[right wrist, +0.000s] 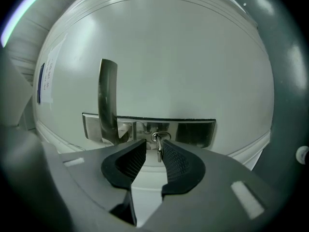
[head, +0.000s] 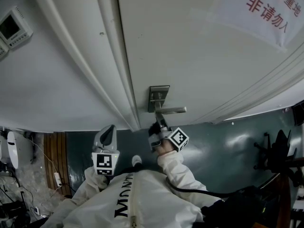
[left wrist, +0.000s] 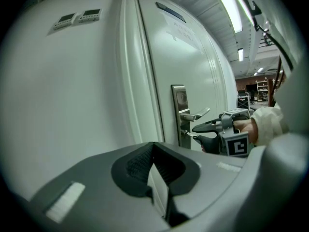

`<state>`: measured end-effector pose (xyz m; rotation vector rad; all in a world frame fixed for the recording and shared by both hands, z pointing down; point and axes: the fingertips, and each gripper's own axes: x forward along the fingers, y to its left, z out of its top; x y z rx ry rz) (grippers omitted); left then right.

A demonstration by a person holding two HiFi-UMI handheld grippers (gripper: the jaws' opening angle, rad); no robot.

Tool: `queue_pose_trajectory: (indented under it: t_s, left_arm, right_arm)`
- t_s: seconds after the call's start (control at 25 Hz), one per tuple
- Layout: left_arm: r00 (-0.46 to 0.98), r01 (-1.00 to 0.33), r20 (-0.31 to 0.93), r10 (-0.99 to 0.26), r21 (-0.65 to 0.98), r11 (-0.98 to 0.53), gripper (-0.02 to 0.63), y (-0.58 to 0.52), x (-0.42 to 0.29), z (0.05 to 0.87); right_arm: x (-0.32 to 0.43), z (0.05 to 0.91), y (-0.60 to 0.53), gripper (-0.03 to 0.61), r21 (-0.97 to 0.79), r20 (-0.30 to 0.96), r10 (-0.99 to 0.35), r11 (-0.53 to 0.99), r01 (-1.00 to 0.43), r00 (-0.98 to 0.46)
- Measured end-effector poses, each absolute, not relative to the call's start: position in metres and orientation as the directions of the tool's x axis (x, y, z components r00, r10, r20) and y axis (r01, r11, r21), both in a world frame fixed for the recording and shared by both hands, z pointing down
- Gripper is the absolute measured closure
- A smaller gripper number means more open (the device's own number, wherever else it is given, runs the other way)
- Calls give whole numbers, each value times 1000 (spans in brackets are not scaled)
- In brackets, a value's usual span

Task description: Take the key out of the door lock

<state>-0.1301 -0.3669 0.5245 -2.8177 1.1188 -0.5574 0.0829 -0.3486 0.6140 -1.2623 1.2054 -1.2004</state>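
A steel lock plate [head: 158, 98] [right wrist: 193, 132] with a lever handle [head: 172, 110] [right wrist: 107, 100] sits on the white door [head: 190, 42]. The small metal key [right wrist: 159, 150] [left wrist: 193, 135] sticks out of the lock below the handle. My right gripper [right wrist: 153, 151] [head: 156, 126] is at the lock and open. The key stands between its pads, against the right-hand pad, with a gap to the other. My left gripper [head: 108, 136] [left wrist: 153, 146] hangs back left of the door frame, shut with nothing in it.
The moulded door frame [head: 95, 56] runs left of the lock. Two control panels [head: 14, 27] [left wrist: 77, 18] hang on the wall further left. A paper notice [head: 266, 8] is stuck on the door. A dark chair [head: 275, 151] stands to the right.
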Motion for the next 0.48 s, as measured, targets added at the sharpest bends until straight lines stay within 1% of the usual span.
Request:
queue_pose_trajectory:
  t_s: [0.16,0.48]
  left_arm:
    - [670,-655,310,-674,-182,-734,614,-368,-131,526]
    - [673,-653,310,-671,-176,-736,614,-368,-128,527]
  right_arm:
    - [85,618,-352,497,-1000,23,-999,-23,-5,26]
    - [84,620,-357,561,-1000,20,-1000,-19,21,17]
